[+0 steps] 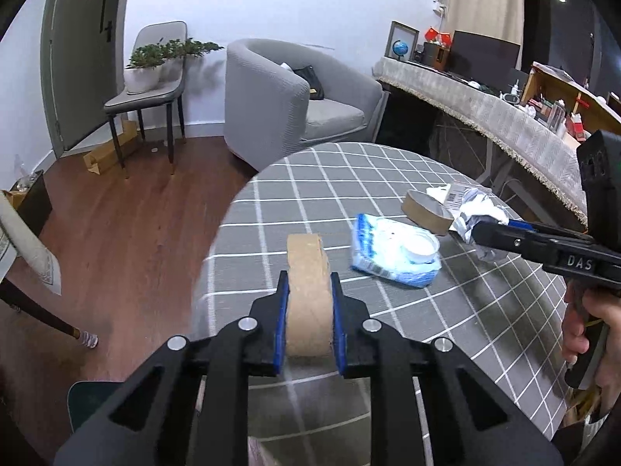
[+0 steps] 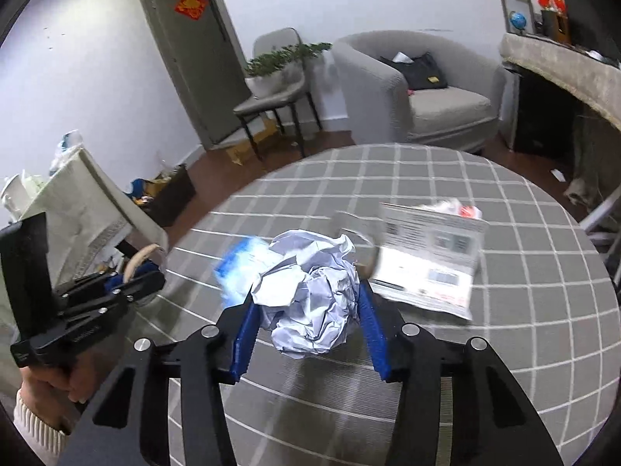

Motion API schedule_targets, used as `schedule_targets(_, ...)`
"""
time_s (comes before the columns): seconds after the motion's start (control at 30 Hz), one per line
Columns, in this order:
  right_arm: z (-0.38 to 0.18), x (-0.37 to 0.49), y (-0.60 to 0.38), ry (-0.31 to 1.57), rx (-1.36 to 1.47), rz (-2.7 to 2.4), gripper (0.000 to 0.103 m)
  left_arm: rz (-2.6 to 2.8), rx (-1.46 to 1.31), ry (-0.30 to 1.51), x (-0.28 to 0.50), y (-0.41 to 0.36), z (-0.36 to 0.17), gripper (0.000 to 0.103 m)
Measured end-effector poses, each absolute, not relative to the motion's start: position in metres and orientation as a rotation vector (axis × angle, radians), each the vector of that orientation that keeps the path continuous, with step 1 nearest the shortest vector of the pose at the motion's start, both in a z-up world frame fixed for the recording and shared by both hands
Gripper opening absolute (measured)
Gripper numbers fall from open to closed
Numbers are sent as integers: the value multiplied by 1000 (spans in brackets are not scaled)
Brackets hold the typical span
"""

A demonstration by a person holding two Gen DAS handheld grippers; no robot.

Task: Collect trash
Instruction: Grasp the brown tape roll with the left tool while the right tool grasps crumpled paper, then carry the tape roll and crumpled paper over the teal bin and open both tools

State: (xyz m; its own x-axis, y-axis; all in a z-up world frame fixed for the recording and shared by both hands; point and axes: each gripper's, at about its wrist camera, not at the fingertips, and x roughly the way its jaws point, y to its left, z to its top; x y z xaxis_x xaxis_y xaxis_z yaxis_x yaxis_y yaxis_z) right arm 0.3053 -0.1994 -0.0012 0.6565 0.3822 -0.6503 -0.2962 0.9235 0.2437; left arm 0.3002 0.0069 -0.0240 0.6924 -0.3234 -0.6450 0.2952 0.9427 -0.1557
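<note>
My left gripper [image 1: 309, 285] is shut on a brown cardboard tape roll [image 1: 308, 295], held on edge above the near part of the round table [image 1: 318, 178]. My right gripper [image 2: 306, 295] is shut on a crumpled white paper ball [image 2: 310, 291] and holds it over the table; it also shows at the right of the left wrist view [image 1: 481, 217]. On the table lie a blue-and-white plastic wrapper [image 1: 396, 250], a second tape roll [image 1: 427, 211] and a white printed packet [image 2: 427, 260].
The table has a grey checked cloth. A grey armchair [image 1: 287, 97] and a chair with a potted plant [image 1: 151, 77] stand behind it. A dark bin [image 2: 170, 194] with rubbish sits on the wood floor at the left. A cluttered sideboard [image 1: 504, 108] runs along the right.
</note>
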Motion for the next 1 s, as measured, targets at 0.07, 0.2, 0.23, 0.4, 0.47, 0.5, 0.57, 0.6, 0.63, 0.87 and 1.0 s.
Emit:
schedule_targets(0.07, 5, 306, -193, 748, 116, 397, 49, -336, -39, 726, 298, 14, -23, 21)
schedule_targets(0.2, 10, 309, -174, 734, 121, 423, 49, -314, -37, 726, 292, 30, -21, 21)
schedule_targets(0.23, 10, 309, -169, 733, 119, 430, 49, -307, -36, 728, 291, 35, -22, 21)
schedule_targets(0.4, 9, 310, -140, 734, 104, 467, 49, -265, -38, 749, 285, 64, -28, 21)
schedule_targets(0.47, 9, 312, -124, 737, 95, 488, 49, -247, -33, 756, 282, 73, -32, 21)
schedule_targets(0.5, 9, 313, -116, 738, 89, 497, 49, -235, -27, 759, 281, 78, -33, 21)
schedule_targets(0.57, 9, 313, -105, 738, 82, 510, 49, -223, -26, 765, 278, 91, -36, 21)
schedule_targets(0.6, 9, 313, -99, 737, 78, 518, 49, -216, -31, 770, 276, 97, -37, 21)
schedule_targets(0.63, 8, 313, -91, 737, 73, 527, 49, -209, -37, 775, 275, 104, -39, 21)
schedule_targets(0.87, 3, 313, -48, 748, 40, 581, 49, -156, -77, 836, 266, 142, -57, 21)
schedule_targets(1.0, 0, 314, -24, 757, 23, 606, 49, -116, -90, 896, 262, 168, -76, 21)
